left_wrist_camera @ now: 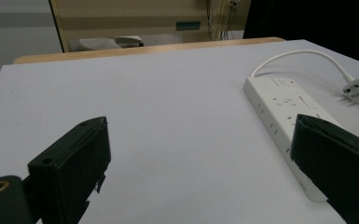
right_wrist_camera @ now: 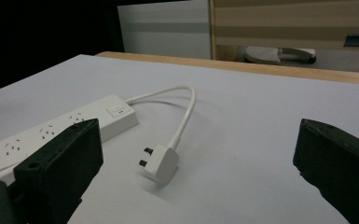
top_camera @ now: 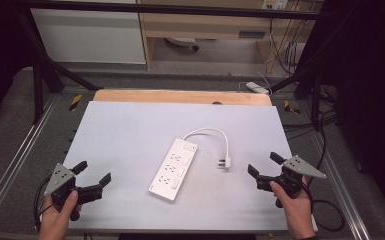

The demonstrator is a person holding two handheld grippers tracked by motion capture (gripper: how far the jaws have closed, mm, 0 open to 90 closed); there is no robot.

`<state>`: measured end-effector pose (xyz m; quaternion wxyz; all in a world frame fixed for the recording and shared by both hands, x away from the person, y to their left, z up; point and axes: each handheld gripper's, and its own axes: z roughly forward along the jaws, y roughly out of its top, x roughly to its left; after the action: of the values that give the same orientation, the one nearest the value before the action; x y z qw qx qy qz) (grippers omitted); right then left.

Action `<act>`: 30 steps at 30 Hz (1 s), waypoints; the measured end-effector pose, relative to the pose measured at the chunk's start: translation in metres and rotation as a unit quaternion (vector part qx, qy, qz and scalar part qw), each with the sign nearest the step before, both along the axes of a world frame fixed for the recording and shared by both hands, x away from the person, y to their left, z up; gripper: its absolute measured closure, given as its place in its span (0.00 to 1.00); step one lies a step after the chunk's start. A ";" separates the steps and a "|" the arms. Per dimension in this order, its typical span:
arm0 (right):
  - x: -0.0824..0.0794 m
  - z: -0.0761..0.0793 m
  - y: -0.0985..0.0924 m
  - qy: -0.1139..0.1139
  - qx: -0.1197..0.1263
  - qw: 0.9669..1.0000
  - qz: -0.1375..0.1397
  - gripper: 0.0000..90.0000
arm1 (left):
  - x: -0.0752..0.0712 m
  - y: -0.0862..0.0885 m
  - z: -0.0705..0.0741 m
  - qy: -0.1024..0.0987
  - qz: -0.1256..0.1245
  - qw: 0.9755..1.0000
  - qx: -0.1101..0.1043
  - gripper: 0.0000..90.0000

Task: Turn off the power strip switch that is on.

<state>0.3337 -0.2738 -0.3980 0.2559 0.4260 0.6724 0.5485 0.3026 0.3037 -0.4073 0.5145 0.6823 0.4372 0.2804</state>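
High view: both tongs, left (top_camera: 93,174) and right (top_camera: 263,166), spread, empty; power strip (top_camera: 174,169) centre, plug (top_camera: 224,163) at 3 o'clock. Risk: short cable (top_camera: 207,132) drags strip if plug pulled.

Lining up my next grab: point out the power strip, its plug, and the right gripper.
power strip (top_camera: 174,170), high view, top face.
plug (right_wrist_camera: 161,162), right gripper view, plug body.
right gripper (top_camera: 263,167), high view, between its open jaws.

White tabletop (top_camera: 130,140), wooden edge strip (top_camera: 180,96) behind it, black metal frame (top_camera: 39,85), wooden cabinet (top_camera: 205,25) beyond
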 end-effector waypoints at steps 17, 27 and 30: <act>0.010 0.013 0.023 -0.011 -0.009 1.000 0.028 0.03 | -0.001 -0.004 0.000 -0.009 -0.009 1.000 0.002 0.05; 0.012 0.017 0.038 -0.017 -0.007 0.999 0.036 0.05 | 0.000 -0.004 -0.001 -0.006 -0.003 1.000 -0.001 0.05; 0.014 0.018 0.043 -0.018 -0.009 0.999 0.040 0.05 | 0.000 -0.004 -0.001 -0.006 -0.004 1.000 -0.001 0.05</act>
<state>0.3474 -0.2309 -0.3801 0.2495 0.3861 0.6891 0.5602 0.3023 0.2999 -0.4078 0.5186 0.6824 0.4313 0.2818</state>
